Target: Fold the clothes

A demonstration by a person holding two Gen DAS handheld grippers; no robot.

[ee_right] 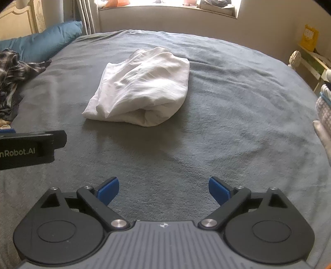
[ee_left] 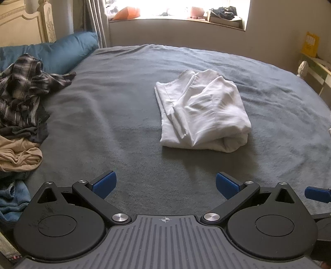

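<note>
A white garment (ee_left: 201, 111) lies folded into a thick bundle on the grey bed cover (ee_left: 124, 128), and it shows again in the right wrist view (ee_right: 142, 87). My left gripper (ee_left: 165, 185) is open, well short of the bundle, with nothing between its blue pads (ee_left: 104, 184). My right gripper (ee_right: 163, 190) is open too and holds nothing; the garment lies ahead of it, a little left. Part of the left gripper's black body (ee_right: 31, 149) shows at the left edge of the right wrist view. A blue pad of the right gripper (ee_left: 317, 194) shows at the right edge of the left view.
A heap of unfolded clothes lies at the left: a plaid shirt (ee_left: 24, 82), a beige piece (ee_left: 18, 155), a blue one (ee_left: 12, 200). A blue pillow (ee_left: 68, 49) rests by the headboard. Folded laundry (ee_right: 324, 109) is stacked at the right edge. The window sill (ee_left: 175, 18) is behind the bed.
</note>
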